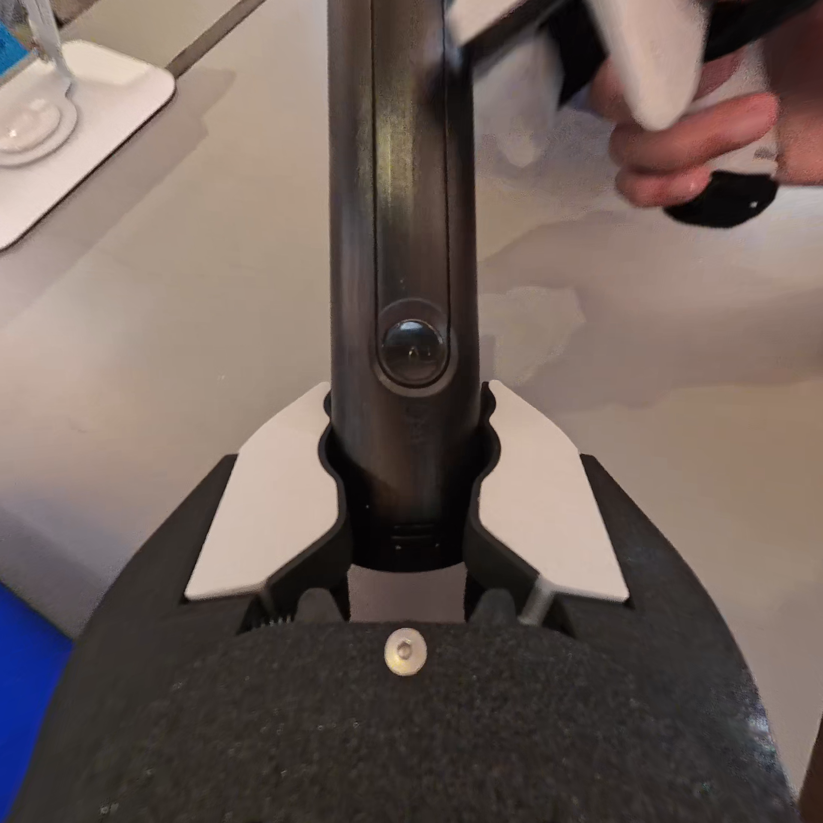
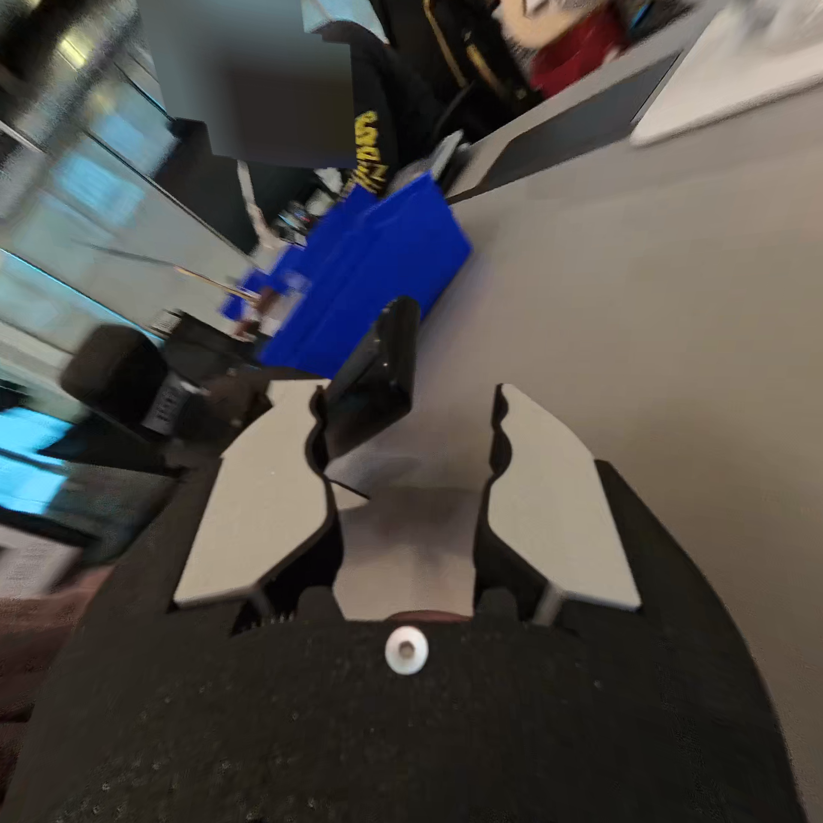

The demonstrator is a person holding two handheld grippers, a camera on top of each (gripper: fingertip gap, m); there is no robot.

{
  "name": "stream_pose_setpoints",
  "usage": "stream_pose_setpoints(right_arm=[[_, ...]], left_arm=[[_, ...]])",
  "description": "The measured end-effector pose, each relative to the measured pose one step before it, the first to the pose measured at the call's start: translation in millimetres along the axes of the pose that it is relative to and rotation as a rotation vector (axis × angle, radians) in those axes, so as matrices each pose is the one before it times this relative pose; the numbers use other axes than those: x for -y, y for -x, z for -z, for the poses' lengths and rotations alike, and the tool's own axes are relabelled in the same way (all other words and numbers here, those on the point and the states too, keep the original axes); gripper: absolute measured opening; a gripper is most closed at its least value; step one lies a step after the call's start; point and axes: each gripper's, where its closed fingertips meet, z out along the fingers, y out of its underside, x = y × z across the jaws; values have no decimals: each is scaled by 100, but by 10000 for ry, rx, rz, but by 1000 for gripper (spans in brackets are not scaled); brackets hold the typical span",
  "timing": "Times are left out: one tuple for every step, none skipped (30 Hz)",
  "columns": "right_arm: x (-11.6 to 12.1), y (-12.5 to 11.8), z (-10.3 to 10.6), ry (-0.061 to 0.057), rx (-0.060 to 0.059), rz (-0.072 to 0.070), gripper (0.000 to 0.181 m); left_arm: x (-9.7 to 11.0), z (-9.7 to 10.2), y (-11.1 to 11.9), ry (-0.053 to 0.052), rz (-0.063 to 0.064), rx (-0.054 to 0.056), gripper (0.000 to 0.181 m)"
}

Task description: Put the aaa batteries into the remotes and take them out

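My left gripper [image 1: 405, 396] is shut on the near end of a long dark remote [image 1: 407, 222], which points away from me above the table. The remote's back faces up, with a long cover outline and a round button [image 1: 413, 352]. My right gripper [image 1: 645, 67], held by a hand [image 1: 686, 147], is blurred beside the remote's far end. In the right wrist view my right gripper [image 2: 407, 401] is open. A glossy black piece [image 2: 374, 369] sits by its left fingertip [image 2: 294, 401], not clamped; I cannot tell whether it touches. No batteries show.
The pale table [image 1: 178, 356] runs below both grippers. A white stand base [image 1: 89, 111] sits at the far left. A blue box [image 2: 374, 267] stands at the table's edge, and a white slab [image 2: 735, 80] lies far right. A person in dark clothing [image 2: 392, 111] is beyond the table.
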Motion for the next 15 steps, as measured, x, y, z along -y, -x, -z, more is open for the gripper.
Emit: stream_pose_setpoints(right_arm=[[276, -84, 255, 156, -714, 1286, 81], [115, 211, -12, 197, -718, 1345, 92], [54, 603, -279, 133, -561, 1315, 103], [-219, 645, -496, 235, -472, 934, 112], [-472, 545, -611, 341, -356, 520, 117], [-516, 265, -593, 279, -301, 207, 121], [-394, -73, -452, 72, -306, -90, 128], [-286, -57, -243, -60, -108, -218, 131], [-177, -8, -97, -119, 28, -307, 131], [-66, -69, 27, -146, 21, -233, 128], [-234, -180, -26, 14, -49, -87, 123], [-321, -86, -173, 93, 9, -137, 127], [-54, 3, -49, -79, 87, -210, 127], [35, 95, -53, -86, 89, -58, 127], [86, 433, -84, -116, 236, 16, 125]], left_arm=[[-270, -37, 240, 163, 148, 53, 61], [-147, -69, 130, 106, 79, 36, 61], [23, -107, -109, 9, -3, -56, 61], [95, -95, -139, -18, -42, -4, 61], [94, -107, -204, 13, -77, -4, 61], [79, -87, -239, 36, -70, -8, 61], [-22, -49, -50, 95, -46, 110, 60], [-190, -79, 3, 155, -82, 129, 60], [-146, -48, -69, 62, -39, 65, 60], [-38, -14, -41, -49, 47, 59, 61], [141, 50, -54, -135, 158, -18, 61], [151, 45, -130, -70, 160, -139, 60], [55, 11, 3, 13, 19, -32, 60], [152, 12, 30, -33, -42, 53, 60], [310, 12, -199, -134, 0, -49, 60]])
